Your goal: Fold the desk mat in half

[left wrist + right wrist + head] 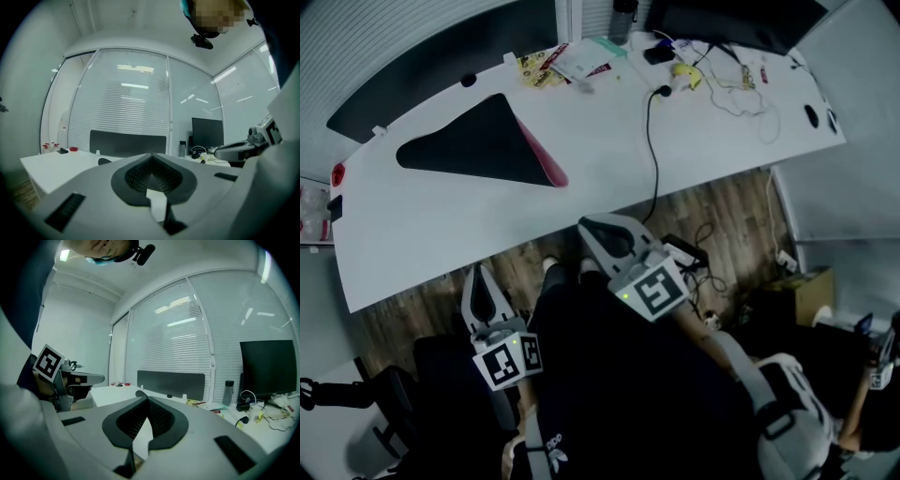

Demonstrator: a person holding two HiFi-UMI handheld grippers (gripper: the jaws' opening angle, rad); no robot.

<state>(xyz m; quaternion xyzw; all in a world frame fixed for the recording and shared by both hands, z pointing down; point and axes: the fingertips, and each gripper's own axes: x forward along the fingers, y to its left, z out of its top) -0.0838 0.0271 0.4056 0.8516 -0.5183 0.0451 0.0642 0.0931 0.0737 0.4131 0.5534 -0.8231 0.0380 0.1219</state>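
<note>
The left gripper hangs low at the left, off the white desk and over the wooden floor beside the person's lap. Its jaws are closed tip to tip with nothing between them, which its own view confirms.

Beyond it, across the near desk edge, lies the black desk mat on the left half of the desk. It is doubled into a rough triangle. One point reaches left, the peak points toward the far side, and a pink underside shows along the slanted right edge. Its long axis runs left to right, roughly parallel to the near desk edge. The fold looks largely made, though the layers do not lie square.

The right gripper sits to the right of the mat's pink corner, its tips about at the desk edge. Its jaws are also shut and empty, as its own view shows. A black cable runs across the desk just right of the mat and apart from it.

Both grippers would have to travel forward over the desk edge to reach the mat. The right one looks nearer, close to the pink-edged corner. The left one is further back but lined up with the mat's middle.
</note>
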